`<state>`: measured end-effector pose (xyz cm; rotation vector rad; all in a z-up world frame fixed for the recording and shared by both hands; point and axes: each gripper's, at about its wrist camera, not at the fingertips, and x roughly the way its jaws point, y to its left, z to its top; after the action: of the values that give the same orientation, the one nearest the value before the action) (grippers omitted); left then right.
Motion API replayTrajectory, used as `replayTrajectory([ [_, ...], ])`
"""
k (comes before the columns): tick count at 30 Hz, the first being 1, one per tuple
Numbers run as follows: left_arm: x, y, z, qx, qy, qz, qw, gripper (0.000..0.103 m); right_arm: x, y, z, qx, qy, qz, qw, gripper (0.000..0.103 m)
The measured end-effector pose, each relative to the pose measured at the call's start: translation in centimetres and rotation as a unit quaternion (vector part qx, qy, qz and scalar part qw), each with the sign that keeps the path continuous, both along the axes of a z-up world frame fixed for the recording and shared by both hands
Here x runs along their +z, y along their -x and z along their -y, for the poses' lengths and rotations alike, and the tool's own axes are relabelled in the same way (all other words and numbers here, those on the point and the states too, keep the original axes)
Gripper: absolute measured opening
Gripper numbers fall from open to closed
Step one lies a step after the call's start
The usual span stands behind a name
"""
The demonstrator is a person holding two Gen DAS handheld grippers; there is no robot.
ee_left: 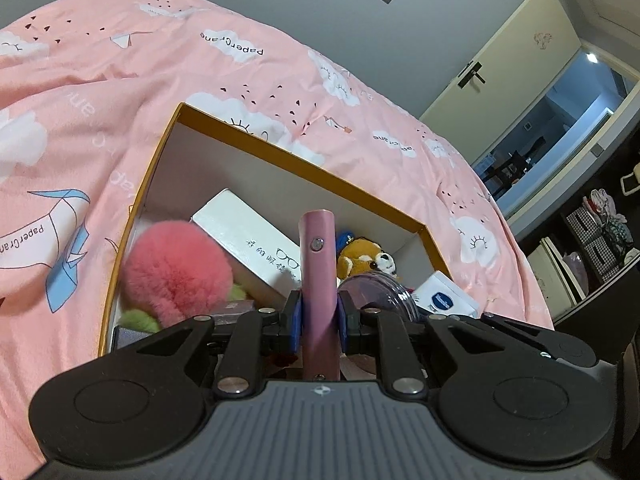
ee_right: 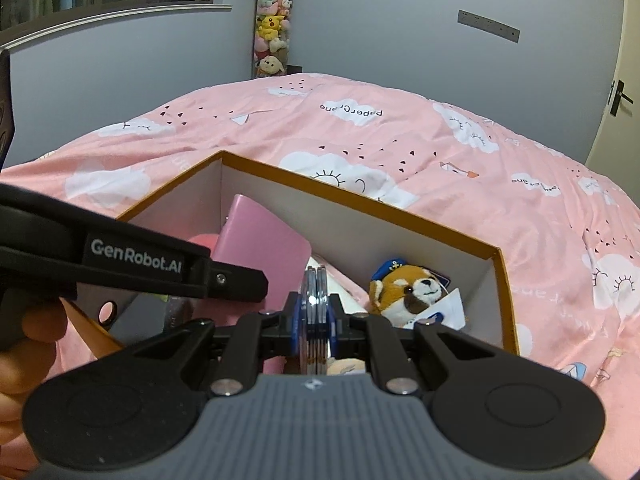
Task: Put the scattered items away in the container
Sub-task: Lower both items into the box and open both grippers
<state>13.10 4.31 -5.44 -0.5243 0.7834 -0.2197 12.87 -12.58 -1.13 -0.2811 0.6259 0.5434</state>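
An open cardboard box (ee_left: 280, 160) with orange rim and white walls sits on the pink bedspread; it also shows in the right wrist view (ee_right: 360, 200). My left gripper (ee_left: 319, 320) is shut on a flat pink case (ee_left: 318, 272), held edge-on over the box. My right gripper (ee_right: 315, 320) is shut on a round clear plastic case (ee_right: 315, 300), also edge-on over the box. Inside lie a pink fluffy ball (ee_left: 176, 272), a white glasses box (ee_left: 248, 240) and a plush red panda (ee_right: 408, 288). The left gripper's arm (ee_right: 140, 260) crosses the right view with the pink case (ee_right: 260, 240).
The pink printed bedspread (ee_left: 120, 100) surrounds the box. A blue-and-white packet (ee_left: 444, 296) lies in the box's right corner. Grey wall behind, an open door (ee_left: 500, 68) to the right, a tube of plush toys (ee_right: 272, 28) in the corner.
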Motion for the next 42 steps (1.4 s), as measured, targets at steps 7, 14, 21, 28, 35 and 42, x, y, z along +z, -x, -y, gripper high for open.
replayTrajectory([
  [7, 0.2, 0.3, -0.2, 0.009, -0.013, -0.01, 0.9998, 0.021, -0.1, 0.0, -0.4, 0.001, 0.003, 0.004, 1.0, 0.014],
  [14, 1.1, 1.0, -0.3, 0.026, -0.04, -0.008, 0.9988, 0.03, -0.1, 0.2, -0.8, 0.005, 0.006, 0.007, 1.0, 0.014],
  [21, 2.0, 1.6, -1.2, 0.037, -0.04, 0.002, 0.9985, 0.031, -0.1, 0.2, -0.9, 0.006, 0.009, 0.008, 1.0, 0.014],
  [28, 2.8, 1.9, -2.6, 0.052, -0.045, 0.012, 0.9976, 0.031, 0.0, 0.1, -1.1, 0.008, 0.008, 0.008, 1.0, 0.014],
  [35, 2.1, 1.7, -2.0, 0.041, -0.068, 0.002, 0.9969, 0.028, 0.1, 0.4, -1.8, 0.024, 0.014, 0.009, 1.0, 0.014],
  [42, 2.1, 1.7, -1.7, 0.041, -0.079, 0.006, 0.996, 0.027, -0.2, 0.1, -1.9, 0.029, 0.022, -0.001, 0.999, 0.015],
])
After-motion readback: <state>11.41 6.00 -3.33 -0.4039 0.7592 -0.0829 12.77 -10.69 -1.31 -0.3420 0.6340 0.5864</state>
